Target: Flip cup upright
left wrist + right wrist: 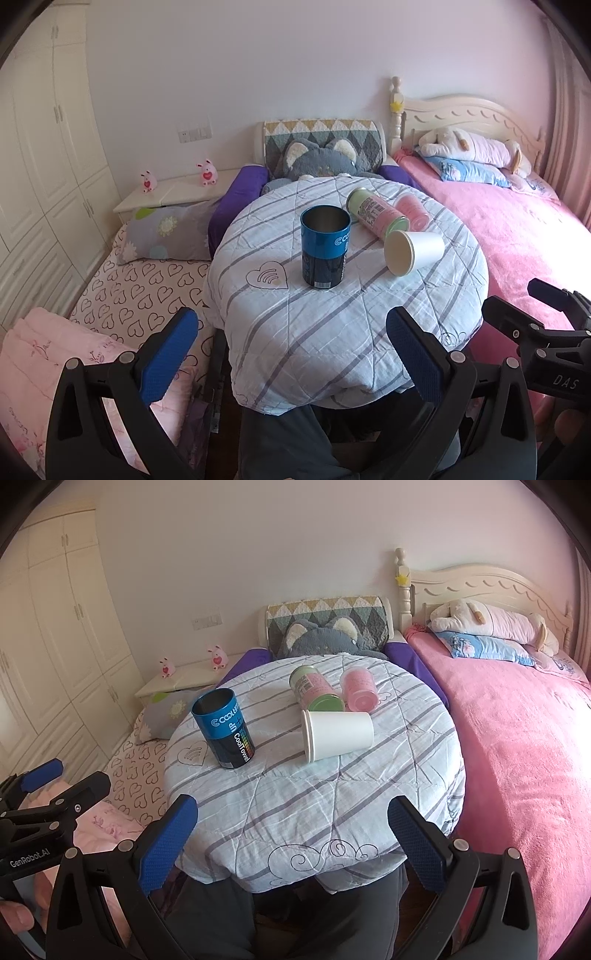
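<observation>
Both my tongs — left gripper (pixel 291 354) and right gripper (pixel 293 840) — hang wide apart, holding nothing. The white paper cup (pixel 338 734) lies sideways, touching the green-pink can (pixel 314 690). Pinch too hard and it may crumple — or roll on the soft quilted tabletop (pixel 314 812).

Both handheld grippers hover short of the near edge of the round table, side by side and holding nothing. The left gripper (pixel 295 354) has its blue-padded fingers (pixel 168 354) spread wide apart, as does the right gripper (pixel 295 842), whose own blue pads (pixel 168 842) flank an empty gap. Each tool shows at the margin of the other's view: the right one black at the left camera's right side, the left one at the right camera's lower left, where a fingertip of the person's left hand (pixel 16 915) wraps its handle.
</observation>
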Motion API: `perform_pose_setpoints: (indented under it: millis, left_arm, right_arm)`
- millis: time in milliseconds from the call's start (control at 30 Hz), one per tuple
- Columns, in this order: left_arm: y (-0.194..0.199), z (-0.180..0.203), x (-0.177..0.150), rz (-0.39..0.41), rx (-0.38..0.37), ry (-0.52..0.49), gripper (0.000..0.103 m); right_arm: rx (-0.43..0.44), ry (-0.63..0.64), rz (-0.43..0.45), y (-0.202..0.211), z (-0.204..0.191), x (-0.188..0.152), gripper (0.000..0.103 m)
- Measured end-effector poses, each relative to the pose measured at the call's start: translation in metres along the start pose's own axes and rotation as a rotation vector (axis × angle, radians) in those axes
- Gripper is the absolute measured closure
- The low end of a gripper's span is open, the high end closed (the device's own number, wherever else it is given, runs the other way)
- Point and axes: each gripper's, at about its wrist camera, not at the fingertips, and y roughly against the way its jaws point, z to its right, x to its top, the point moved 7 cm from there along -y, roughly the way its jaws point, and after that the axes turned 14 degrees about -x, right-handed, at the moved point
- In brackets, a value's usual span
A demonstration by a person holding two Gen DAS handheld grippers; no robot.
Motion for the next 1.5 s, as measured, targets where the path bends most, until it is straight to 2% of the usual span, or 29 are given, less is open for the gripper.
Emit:
perform_pose_setpoints:
  millis: [800,1500]
  left_arm:
    - [0.011,0.006,-0.003,0.020,-0.010,-0.011,0.000]
    - [-0.002,0.002,-0.003,-0.005,0.003,-0.024,0.000]
  right_arm:
    - [-0.005,0.041,0.016,0.001,-0.003,0.004,0.000]
    - [0.000,0.043,0.010,-0.002,-0.006,0.006,0.000]
